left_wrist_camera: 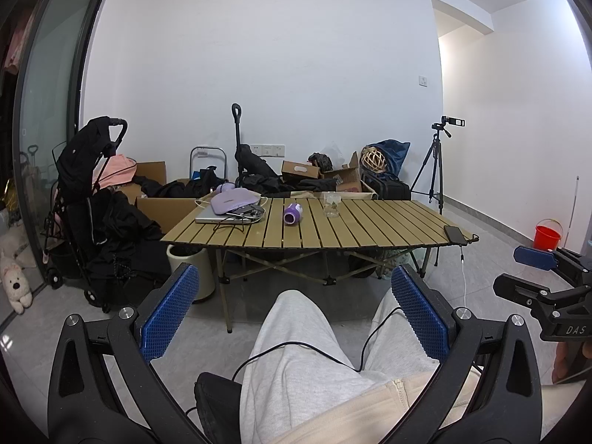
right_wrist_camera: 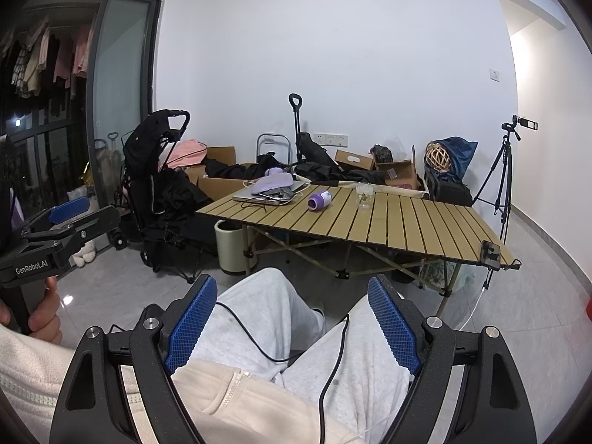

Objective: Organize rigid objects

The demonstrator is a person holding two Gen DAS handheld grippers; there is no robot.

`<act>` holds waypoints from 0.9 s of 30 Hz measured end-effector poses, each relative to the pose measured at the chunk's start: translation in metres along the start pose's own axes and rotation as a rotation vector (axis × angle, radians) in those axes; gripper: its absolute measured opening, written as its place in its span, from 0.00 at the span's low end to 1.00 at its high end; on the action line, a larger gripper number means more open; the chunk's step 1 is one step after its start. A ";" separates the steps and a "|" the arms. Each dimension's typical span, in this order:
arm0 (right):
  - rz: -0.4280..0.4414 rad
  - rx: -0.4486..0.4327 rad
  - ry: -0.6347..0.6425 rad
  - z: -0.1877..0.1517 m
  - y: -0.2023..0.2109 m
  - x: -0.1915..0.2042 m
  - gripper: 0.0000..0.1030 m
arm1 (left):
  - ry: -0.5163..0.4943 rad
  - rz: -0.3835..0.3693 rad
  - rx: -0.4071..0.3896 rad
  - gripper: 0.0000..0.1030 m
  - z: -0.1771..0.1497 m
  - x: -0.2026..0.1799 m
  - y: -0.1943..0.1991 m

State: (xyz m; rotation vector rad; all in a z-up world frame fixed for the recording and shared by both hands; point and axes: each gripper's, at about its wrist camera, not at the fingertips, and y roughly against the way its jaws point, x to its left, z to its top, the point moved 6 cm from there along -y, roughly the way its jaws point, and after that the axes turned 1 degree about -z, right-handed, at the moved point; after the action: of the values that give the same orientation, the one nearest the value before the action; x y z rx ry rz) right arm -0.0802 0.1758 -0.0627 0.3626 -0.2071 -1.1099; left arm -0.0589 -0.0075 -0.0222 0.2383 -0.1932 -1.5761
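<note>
Left wrist view: the left gripper has its jaws released, spread wide with nothing between the blue pads; it hangs over the person's grey-trousered knees, well short of the surface.
Right wrist view: the right gripper likewise stands with jaws released and empty, above the lap, a black cable trailing across the trousers.
Surface: a slatted folding table stands beyond the knees, apart from both grippers.
Purple bottle: it lies on its side near the middle of the surface, towards the far half.
Glass jar: it stands upright just right of the bottle, near the far edge.
Laptop pile: a laptop with a lilac pouch on top sits at the far left corner.
Phone: it lies at the near right edge, its cord dropping over the side.
Open room: bare slats run along the whole near half of the surface; bare floor lies between knees and table.
Surroundings: stroller to the left, tripod and red bucket to the right.
</note>
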 end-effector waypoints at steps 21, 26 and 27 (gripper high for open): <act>0.032 0.054 -0.027 0.038 -0.075 -0.030 0.85 | -0.046 -0.061 0.128 1.00 0.031 0.037 -0.128; 0.036 0.119 0.020 0.066 -0.180 -0.052 0.85 | -0.034 -0.043 0.227 1.00 0.041 0.072 -0.247; 0.045 0.133 0.012 0.069 -0.198 -0.057 0.85 | -0.019 -0.032 0.245 1.00 0.042 0.079 -0.267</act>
State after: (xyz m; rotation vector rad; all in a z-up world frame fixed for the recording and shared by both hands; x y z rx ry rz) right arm -0.2939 0.1361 -0.0743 0.4812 -0.2782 -1.0519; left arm -0.3284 -0.0819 -0.0569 0.4189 -0.3999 -1.5863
